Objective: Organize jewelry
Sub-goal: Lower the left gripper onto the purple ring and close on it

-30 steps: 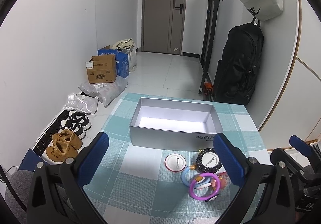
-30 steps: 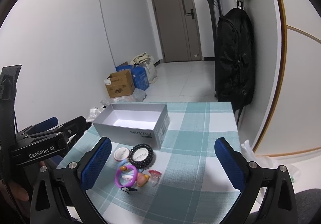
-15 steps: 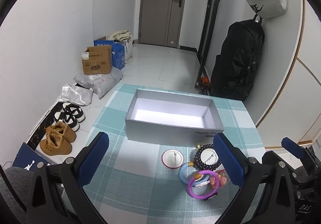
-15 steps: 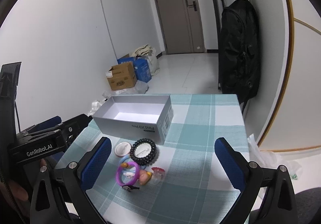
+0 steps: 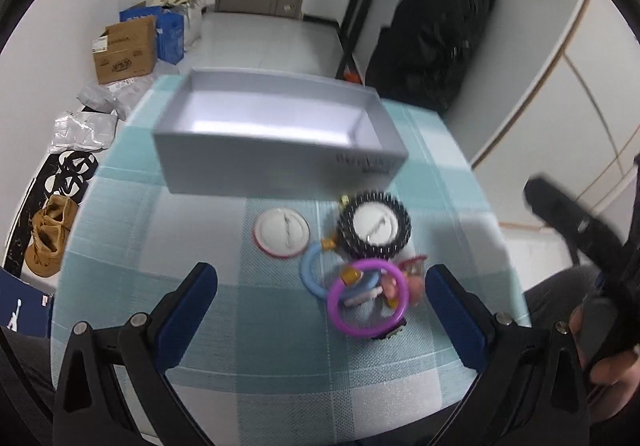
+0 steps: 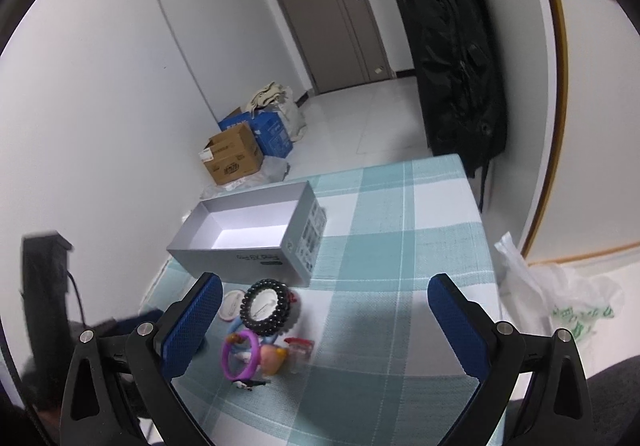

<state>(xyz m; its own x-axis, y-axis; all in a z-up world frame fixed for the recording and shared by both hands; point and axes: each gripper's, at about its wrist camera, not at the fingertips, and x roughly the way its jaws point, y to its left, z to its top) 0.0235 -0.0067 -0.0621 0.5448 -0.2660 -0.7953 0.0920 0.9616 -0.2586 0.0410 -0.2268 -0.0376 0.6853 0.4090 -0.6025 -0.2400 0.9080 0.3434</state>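
Both hand-held grippers, left (image 5: 320,306) and right (image 6: 324,318), dipped toward seemingly blurred jewelry (image 5: 360,258), wide open, empty

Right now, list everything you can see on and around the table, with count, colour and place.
Box: one, silver-grey, open, nothing inside, far half of table.
Tablecloth: one, teal and white check, covers table.
Beaded bracelet: one, black, in front of the box, around a white disc.
Round badge: one, white with red rim, left of the beaded bracelet.
Purple ring: one, nearest of the pile.
Blue ring: one, light blue, partly under the purple ring.
Cardboard box: one, brown, floor by left wall.
Shoes: tan pair, plus a black-and-white pair, floor left.
Backpack: one, black, hanging at right.
Left gripper: open, blue pads, over the pile.
Right gripper: open, blue pads.
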